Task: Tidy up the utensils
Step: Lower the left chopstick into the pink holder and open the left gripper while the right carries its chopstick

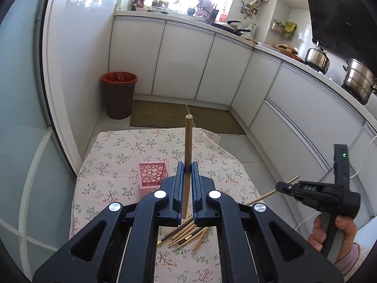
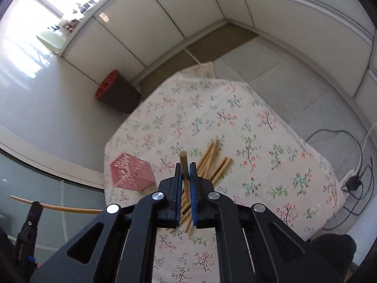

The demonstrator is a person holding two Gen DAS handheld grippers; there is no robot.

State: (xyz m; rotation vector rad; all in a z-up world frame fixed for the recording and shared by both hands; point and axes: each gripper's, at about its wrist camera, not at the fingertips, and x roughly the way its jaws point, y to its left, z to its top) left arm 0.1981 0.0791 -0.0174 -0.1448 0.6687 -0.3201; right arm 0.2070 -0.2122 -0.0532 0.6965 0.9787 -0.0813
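Both tools are clenched, each on a single chopstick. Our left tool (image 1: pixel 187 168) pinches one chopstick (image 1: pixel 188 141) that stands nearly upright, poking well above the jaws and hanging below them. Our right tool (image 2: pixel 186 173) grips another chopstick (image 2: pixel 184 165) the same way.

Directly beneath both tools, the remaining chopsticks (image 1: pixel 186 234) lie in a loose heap on the floral worktop (image 1: pixel 113 165). Just left of the tools and slightly beyond sits the pink basket (image 1: pixel 152 175), apparently upright and open-topped.

We judge the step as carrying the sticks to the basket. To do it well, we should tip each stick vertical over the opening and release low, one tool at a time, so the two tools don't collide.

Farther off: a brown bin (image 1: pixel 119 94), floor mats and white cabinets, none obstructing.
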